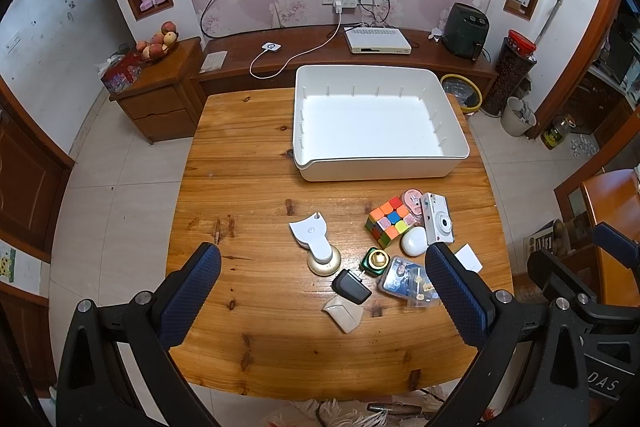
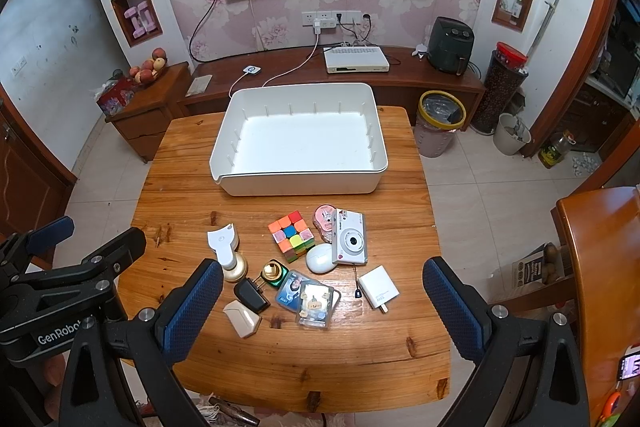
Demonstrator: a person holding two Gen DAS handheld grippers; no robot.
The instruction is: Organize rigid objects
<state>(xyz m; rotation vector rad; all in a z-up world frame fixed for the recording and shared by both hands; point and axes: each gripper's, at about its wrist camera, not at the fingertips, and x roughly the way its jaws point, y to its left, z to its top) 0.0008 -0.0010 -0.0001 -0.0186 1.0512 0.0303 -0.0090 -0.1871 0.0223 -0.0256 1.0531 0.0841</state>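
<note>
wooden table [image 2: 360, 355], knotty planks. on it: white bin [image 2: 300, 143] at far side; nearer, clustered: puzzle cube [image 2: 291, 235], white camera [image 2: 351, 242], white oval case [image 2: 319, 258], white charger [image 2: 378, 286], black adapter [image 2: 251, 294], clear card box [image 2: 316, 303].

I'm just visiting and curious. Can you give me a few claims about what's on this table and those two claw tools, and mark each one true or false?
1. The white bin has nothing in it. True.
2. The cube sits inside the bin. False: it lies on the table, in front of the bin.
3. Both grippers, left and right, are open and hold nothing. True.
4. The white camera lies beside the cube, to its right. True.
5. The black plug is gripped by the right gripper. False: it lies free on the table.
</note>
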